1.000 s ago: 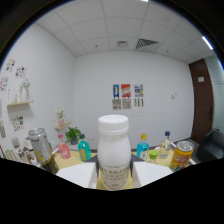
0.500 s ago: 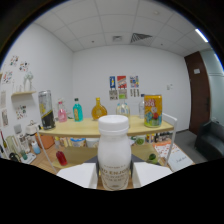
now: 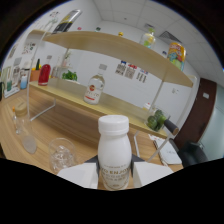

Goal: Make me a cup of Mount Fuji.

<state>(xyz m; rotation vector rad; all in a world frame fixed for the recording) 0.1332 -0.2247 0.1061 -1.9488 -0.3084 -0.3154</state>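
White plastic fills the near middle: a small white bottle with a wide cap stands upright between the two pale fingers of the gripper, which press against its lower sides and pinch it. Grey lettering runs across its label, but the lower part of the bottle and most of the gripper are cut off by the dark bottom of the view. Just to the left of the fingers, on the wooden counter, stands a clear glass cup; what it holds is hard to make out. Farther left along the counter's near edge sits a clear stemmed glass. Beyond the bottle, on the raised back ledge of the counter, stands a clear bottle with a red-and-white label, and at the ledge's right end lie green round fruits. A red object at the far left end is too blurred to identify. Two bottles on the upper shelf are indistinct.
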